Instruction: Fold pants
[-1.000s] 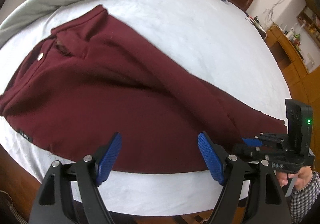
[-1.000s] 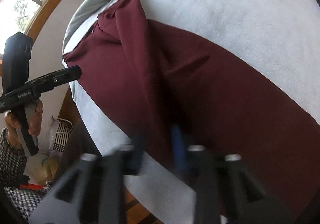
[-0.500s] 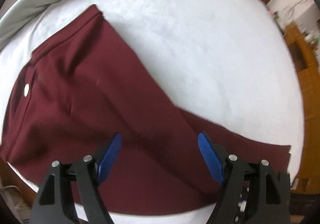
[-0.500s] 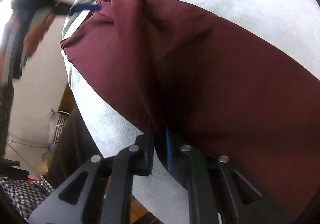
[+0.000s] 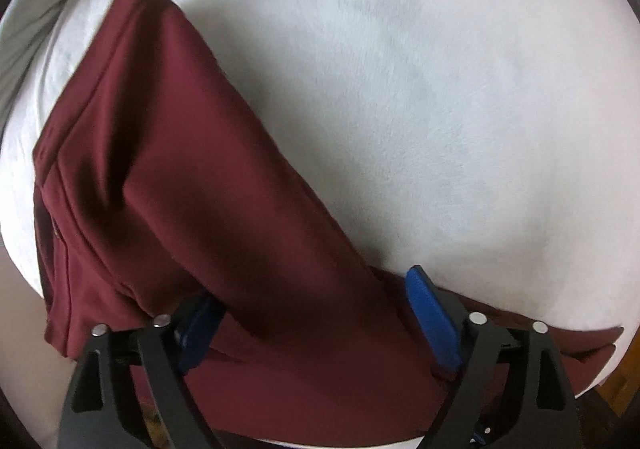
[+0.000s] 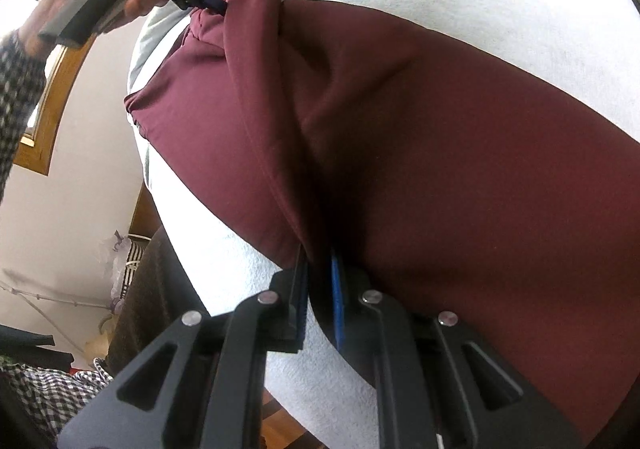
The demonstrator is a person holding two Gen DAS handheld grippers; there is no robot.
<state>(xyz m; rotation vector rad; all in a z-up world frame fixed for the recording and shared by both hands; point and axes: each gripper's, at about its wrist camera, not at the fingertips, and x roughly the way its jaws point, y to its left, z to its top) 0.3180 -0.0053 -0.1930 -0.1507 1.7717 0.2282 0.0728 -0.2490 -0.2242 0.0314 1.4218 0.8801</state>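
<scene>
pants [image 5: 208, 209]: maroon knit, creased | bed [image 5: 420, 89]: fuzzy white | left gripper [image 5: 316, 325]: just widened, straddling cloth | right gripper [image 6: 318, 289]: pinching hem

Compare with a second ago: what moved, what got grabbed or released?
The left tool swung from the bed's near edge down over the pants, its jaws just opening wider, straddling a fabric ridge without clamping. In the right view it now sits at the far end. Nothing released. Unchanged: right tool shut on the pants' edge; bed.
</scene>
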